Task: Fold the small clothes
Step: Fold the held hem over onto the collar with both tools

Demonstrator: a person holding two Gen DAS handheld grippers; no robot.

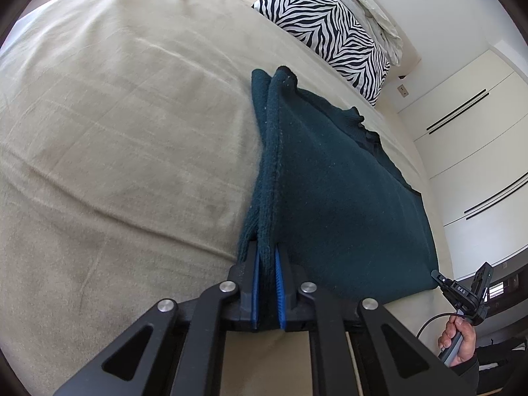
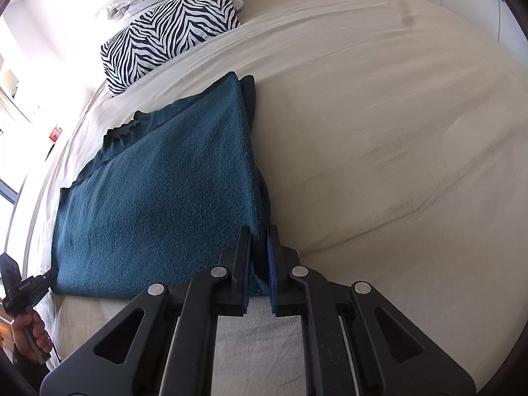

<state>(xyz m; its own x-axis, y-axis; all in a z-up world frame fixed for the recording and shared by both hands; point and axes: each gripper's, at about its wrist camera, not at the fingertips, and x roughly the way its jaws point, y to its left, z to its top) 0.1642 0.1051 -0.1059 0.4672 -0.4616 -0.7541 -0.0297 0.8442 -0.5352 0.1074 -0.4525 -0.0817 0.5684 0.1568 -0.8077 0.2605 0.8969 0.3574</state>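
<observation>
A dark teal knit sweater (image 1: 340,198) lies spread on a beige bed (image 1: 115,132). My left gripper (image 1: 266,252) is shut on the sweater's left near corner, with the doubled edge pinched between the blue pads. In the right wrist view the sweater (image 2: 158,198) lies to the left, and my right gripper (image 2: 258,234) is shut on its right near corner. The sweater's ribbed neck (image 2: 120,132) points toward the far side. Each gripper also shows small in the other's view, held by a hand: the right one (image 1: 462,290) and the left one (image 2: 29,287).
A zebra-print pillow (image 1: 326,29) lies at the head of the bed, with crumpled white bedding (image 1: 363,0) behind it. White wardrobe doors (image 1: 472,138) stand beside the bed. Bare beige bed cover (image 2: 379,132) stretches to the right of the sweater.
</observation>
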